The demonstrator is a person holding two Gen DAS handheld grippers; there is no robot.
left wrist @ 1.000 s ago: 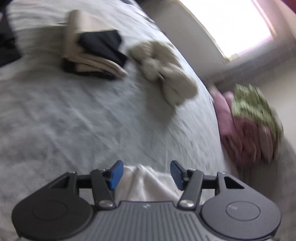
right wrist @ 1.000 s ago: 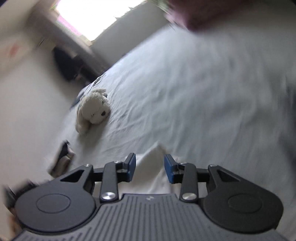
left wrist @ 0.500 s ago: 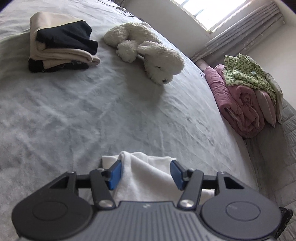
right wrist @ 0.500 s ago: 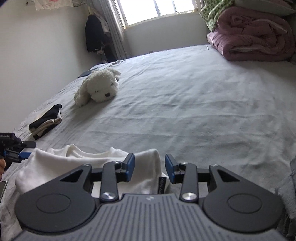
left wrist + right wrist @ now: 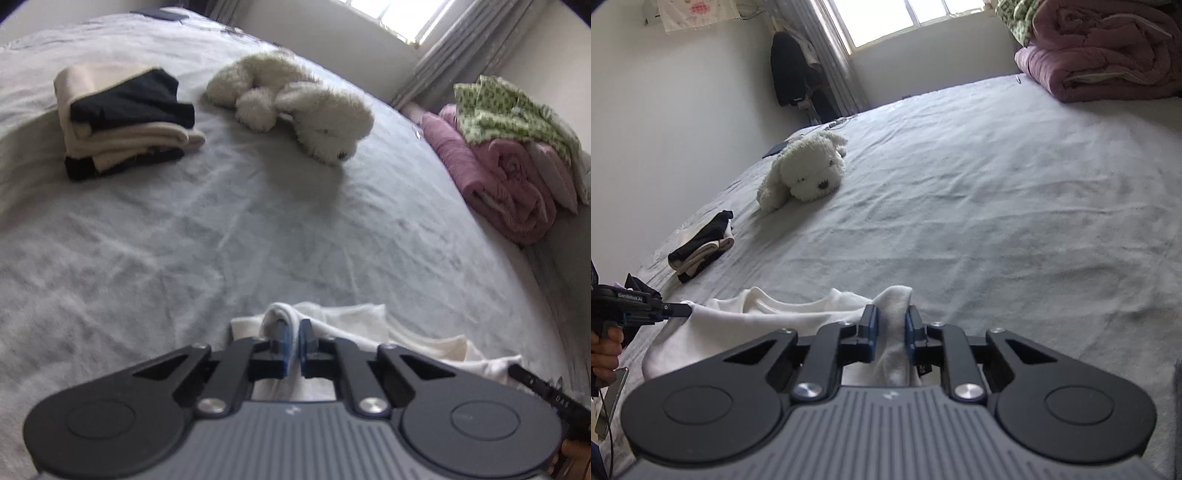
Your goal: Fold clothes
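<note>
At the bottom centre of each wrist view, the left gripper [image 5: 293, 341] and right gripper [image 5: 891, 328] have just closed, each pinching a raised fold of the crumpled white cotton garment [image 5: 775, 314] lying on the grey bedsheet [image 5: 997, 206].

Daylight from an overexposed window [image 5: 908, 18]; left wrist view blurred, both bowed by fisheye

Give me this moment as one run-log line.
step: grasp for fold | left gripper: just closed on white garment | right gripper: just closed on its other end | garment: on bed, not lifted
</note>
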